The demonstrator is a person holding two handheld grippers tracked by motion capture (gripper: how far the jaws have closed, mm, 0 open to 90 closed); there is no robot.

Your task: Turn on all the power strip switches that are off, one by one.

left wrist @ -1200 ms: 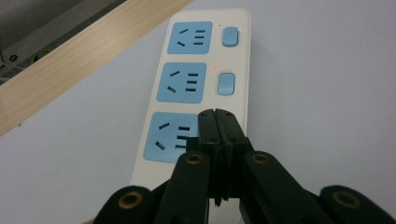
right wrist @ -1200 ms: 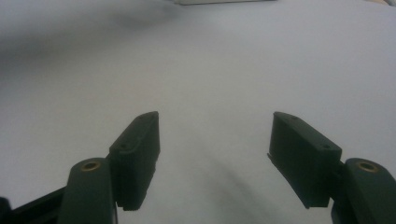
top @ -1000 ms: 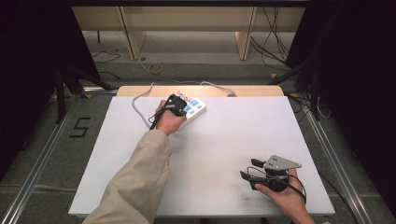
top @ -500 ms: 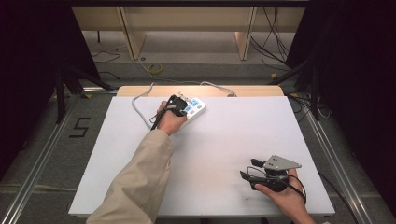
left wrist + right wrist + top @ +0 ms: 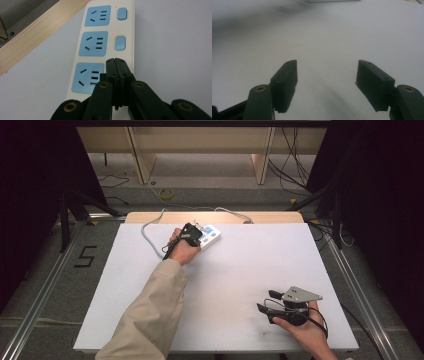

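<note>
We press our left hand-held gripper (image 5: 117, 61), jaws pressed together, onto the white plastic power strip with blue sockets (image 5: 100, 45) at its nearest switch. Our right hand-held gripper (image 5: 327, 82) rests spread on the white worktop (image 5: 240, 270), well apart.

The left claw (image 5: 192, 234) is closed at arm's reach, while the right claw (image 5: 267, 301) rests spread wide.
</note>
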